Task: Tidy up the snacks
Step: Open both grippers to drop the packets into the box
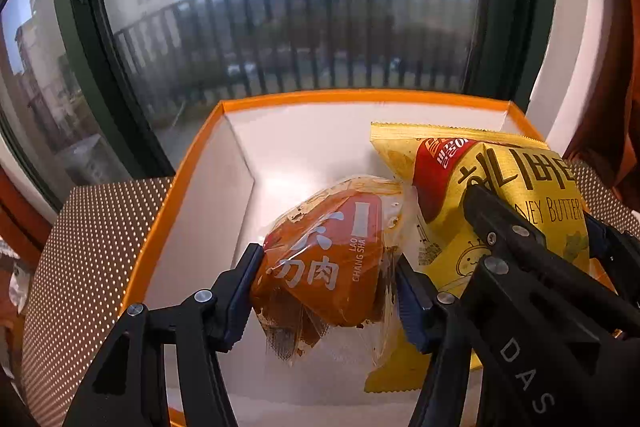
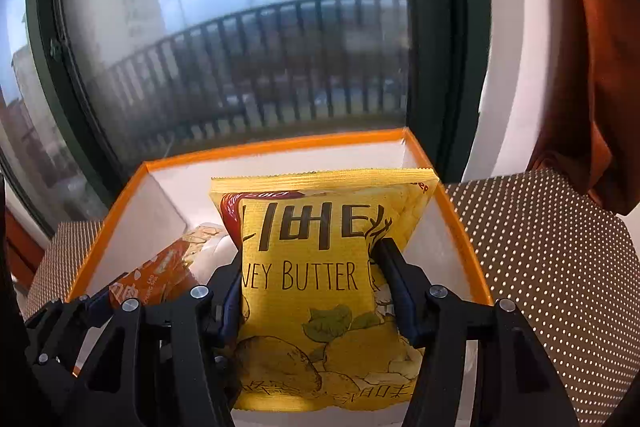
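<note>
Pinching from both sides, your left gripper [image 1: 326, 287] clamps one crinkly clear-and-orange packet [image 1: 332, 267] marked "LAO CHANG SHA", while your right gripper [image 2: 312, 291] squeezes one glossy yellow bag [image 2: 324, 283] reading "BUTTER"; both hang over the white, orange-rimmed box [image 2: 280, 143] on a dotted cloth [image 2: 560, 267].

Box [image 1: 176, 183]: orange rim and outer walls, plain white inside. Chip bag [image 2: 320, 267]: yellow, dark brown lettering, red patch at top, line-drawn potatoes and green leaves low on the front. Small packet [image 1: 332, 259]: orange-red label with white characters, clear wrapper around it. Surface [image 2: 560, 267]: brown with a regular grid of small white dots. Both hand-held grippers: black frames, blue pads [image 1: 412, 307]. Window frame [image 2: 448, 47]: dark green. Curtain [image 2: 592, 47]: rust orange.
</note>
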The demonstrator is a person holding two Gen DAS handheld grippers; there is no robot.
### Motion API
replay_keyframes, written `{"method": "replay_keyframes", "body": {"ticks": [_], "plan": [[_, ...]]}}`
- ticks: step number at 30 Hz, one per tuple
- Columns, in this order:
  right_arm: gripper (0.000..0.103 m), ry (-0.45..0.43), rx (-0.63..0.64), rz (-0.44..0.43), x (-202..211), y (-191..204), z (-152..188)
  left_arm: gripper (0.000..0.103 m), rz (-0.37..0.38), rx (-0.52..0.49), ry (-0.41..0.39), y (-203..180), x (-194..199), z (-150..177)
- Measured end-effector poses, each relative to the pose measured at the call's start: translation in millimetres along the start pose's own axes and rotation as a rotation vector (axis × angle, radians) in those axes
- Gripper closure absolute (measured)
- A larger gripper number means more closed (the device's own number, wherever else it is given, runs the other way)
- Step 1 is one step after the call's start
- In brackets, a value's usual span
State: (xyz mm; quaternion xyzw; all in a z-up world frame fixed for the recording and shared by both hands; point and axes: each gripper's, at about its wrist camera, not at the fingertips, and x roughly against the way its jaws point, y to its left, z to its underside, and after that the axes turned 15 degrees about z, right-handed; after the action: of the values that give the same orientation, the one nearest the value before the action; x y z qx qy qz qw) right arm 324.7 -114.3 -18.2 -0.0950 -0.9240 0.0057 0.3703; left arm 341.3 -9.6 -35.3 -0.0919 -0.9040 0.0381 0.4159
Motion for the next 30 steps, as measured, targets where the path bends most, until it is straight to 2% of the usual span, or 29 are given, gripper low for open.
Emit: {"method": "replay_keyframes", "body": {"ticks": [4,6,9,11,12,14,22,30], "plan": [[0.038,0.045,0.022,0.009,-11,10,2,0.036,0.008,0.018,0.033,8,-9,2],[0.038,0.059,0.035,0.024,-14,13,3,0.024,0.026,0.030,0.040,14,-9,5],[0.036,0.062,0.048,0.048,-18,18,3,0.016,0.020,0.033,0.034,16,-5,8],[0.033,0.070,0.051,0.036,-18,16,3,0.015,0.028,0.034,0.031,17,-2,7],[0.026,0.070,0.051,0.030,-18,14,2,0.015,0.030,0.034,0.030,18,-2,6],[0.019,0.064,0.049,0.035,-14,12,1,0.014,0.029,0.029,0.022,18,2,6],[0.019,0.034,0.030,0.024,1,6,2,0.013,0.040,0.013,-0.015,9,24,7],[0.019,-0.031,-0.003,0.013,38,-3,0,0.012,0.054,-0.017,-0.092,-1,68,14]]}}
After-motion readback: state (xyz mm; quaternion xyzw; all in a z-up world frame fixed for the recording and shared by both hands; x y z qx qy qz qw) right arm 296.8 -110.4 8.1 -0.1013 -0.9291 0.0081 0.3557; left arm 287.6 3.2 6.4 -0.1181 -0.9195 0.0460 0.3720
